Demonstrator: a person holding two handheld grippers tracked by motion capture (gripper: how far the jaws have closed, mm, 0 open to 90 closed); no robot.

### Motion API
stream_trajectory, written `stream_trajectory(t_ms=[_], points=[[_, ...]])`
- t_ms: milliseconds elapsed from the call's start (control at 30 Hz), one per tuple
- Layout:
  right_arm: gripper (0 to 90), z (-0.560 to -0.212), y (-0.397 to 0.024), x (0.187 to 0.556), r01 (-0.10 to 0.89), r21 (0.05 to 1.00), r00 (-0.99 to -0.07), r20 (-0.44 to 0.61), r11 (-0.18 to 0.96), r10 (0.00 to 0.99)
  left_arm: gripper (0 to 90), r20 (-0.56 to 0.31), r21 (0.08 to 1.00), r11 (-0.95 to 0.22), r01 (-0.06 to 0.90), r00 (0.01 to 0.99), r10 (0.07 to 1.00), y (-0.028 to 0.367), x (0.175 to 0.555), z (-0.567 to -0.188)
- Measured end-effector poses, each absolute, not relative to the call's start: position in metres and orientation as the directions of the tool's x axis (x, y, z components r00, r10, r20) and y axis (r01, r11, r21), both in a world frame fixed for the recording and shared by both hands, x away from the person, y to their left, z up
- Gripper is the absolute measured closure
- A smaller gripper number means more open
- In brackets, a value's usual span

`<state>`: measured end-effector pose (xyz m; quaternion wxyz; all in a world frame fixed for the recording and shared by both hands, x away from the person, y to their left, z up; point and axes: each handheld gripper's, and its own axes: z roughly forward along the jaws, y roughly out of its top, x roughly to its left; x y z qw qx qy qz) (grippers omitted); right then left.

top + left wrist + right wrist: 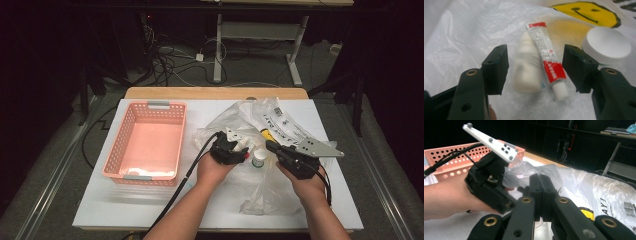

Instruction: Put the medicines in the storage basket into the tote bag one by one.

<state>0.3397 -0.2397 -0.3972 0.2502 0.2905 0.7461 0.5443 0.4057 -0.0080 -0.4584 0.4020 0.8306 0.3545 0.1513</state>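
Left claw (535,67) open astride tube (547,62), white bottle (527,67)

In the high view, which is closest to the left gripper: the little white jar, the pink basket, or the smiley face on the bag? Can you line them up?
From the left gripper:
1. Jar, just to its right on the bag.
2. Smiley, a bit farther, up and to the right.
3. Basket, off to the left; most of it lies farthest away, though its near wall is about as close as the smiley.

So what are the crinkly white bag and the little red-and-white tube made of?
The crinkly white bag looks like thin plastic film: wrinkled, shiny, slightly see-through. The little red-and-white tube seems soft plastic or foil laminate, glossy, with a crimped flat end and a white cap.
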Motion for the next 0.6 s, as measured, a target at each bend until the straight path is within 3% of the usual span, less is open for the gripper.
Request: stream_trajectory(t_ms=[333,600], points=[[90.0,-0.397,-0.238,0.339,0.162,0.957,-0.705,-0.059,0.242,0.706,36.5,-0.056,0.782,-0.427,0.455,0.732,0.679,0.025,0.357,-0.461],[90.0,-0.397,-0.237,0.338,0.162,0.956,-0.706,-0.061,0.245,0.706,20.4,-0.086,0.72,-0.457,0.522,0.72,0.689,0.043,0.336,-0.476]])
